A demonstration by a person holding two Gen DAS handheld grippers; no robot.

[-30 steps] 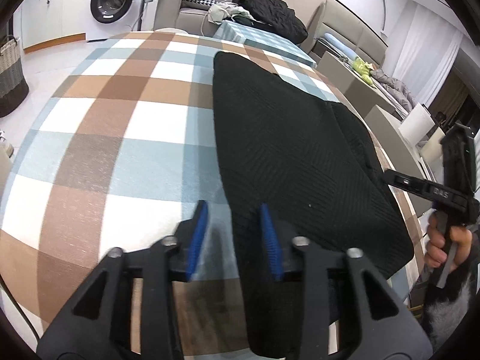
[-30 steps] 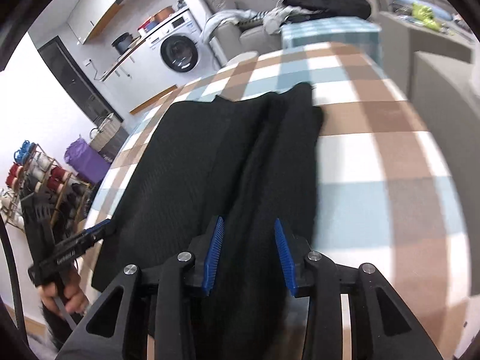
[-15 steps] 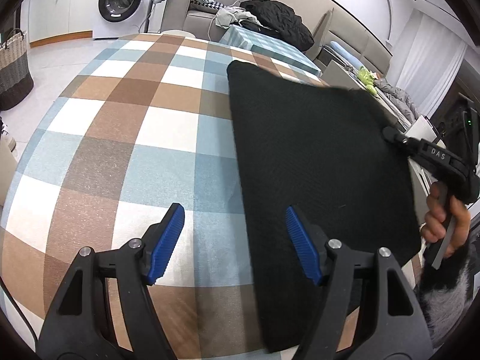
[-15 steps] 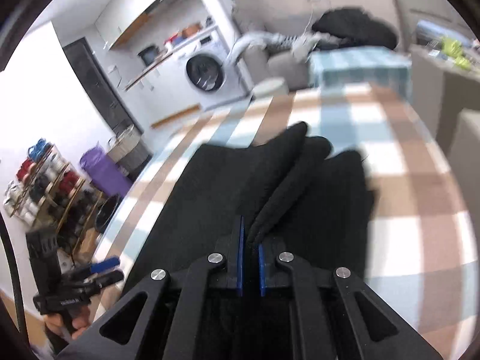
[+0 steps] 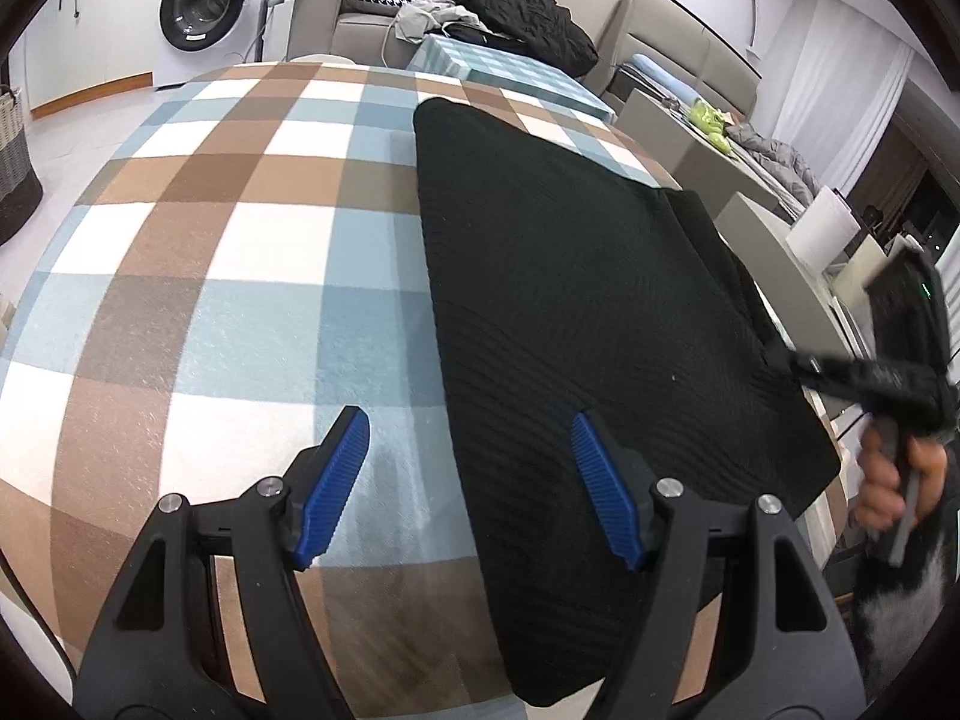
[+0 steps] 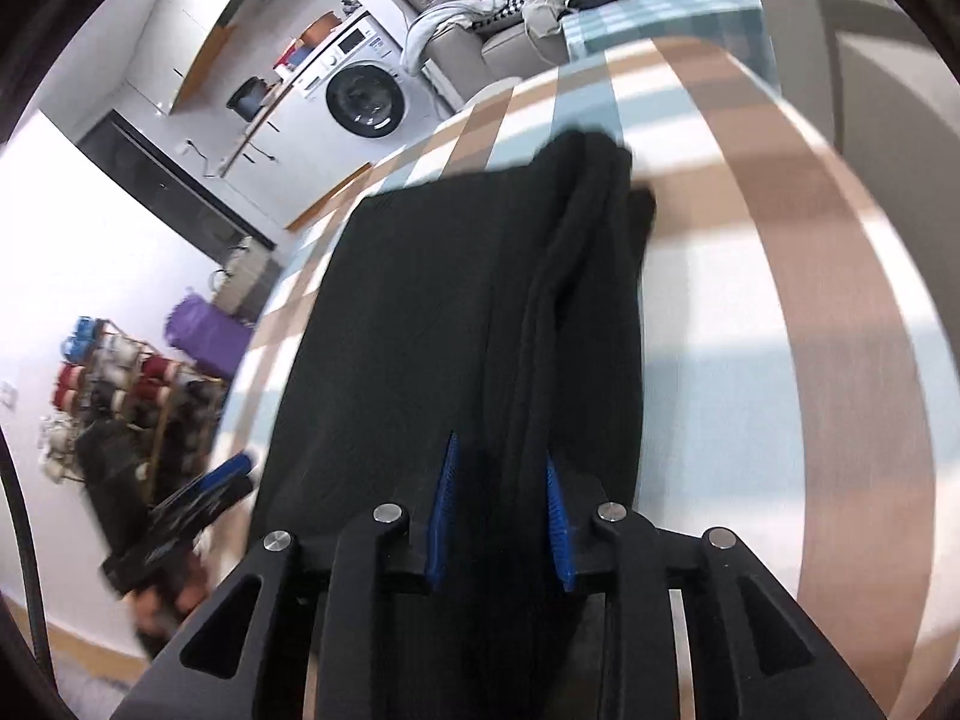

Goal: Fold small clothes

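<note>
A black knit garment [image 5: 576, 300] lies flat on the checked tablecloth [image 5: 228, 276], its long left edge running away from me. My left gripper [image 5: 468, 480] is open wide and empty, its jaws astride that near left edge. In the right wrist view the same garment [image 6: 432, 324] shows a raised fold [image 6: 576, 252] along its right side. My right gripper [image 6: 501, 510] is partly open with the folded cloth lying between its blue pads, not clamped. The right gripper also shows in the left wrist view [image 5: 798, 369], at the garment's right edge.
A washing machine [image 5: 204, 6] and a sofa with piled clothes [image 5: 516, 6] stand beyond the table. A grey chair back [image 5: 774, 252] is at the right. A shoe rack [image 6: 120, 396] and purple bag [image 6: 204, 336] are on the floor to the left.
My right gripper was shut on the fold half a second ago and has now opened partly, lower over the table. My left gripper opened wide earlier and stays open.
</note>
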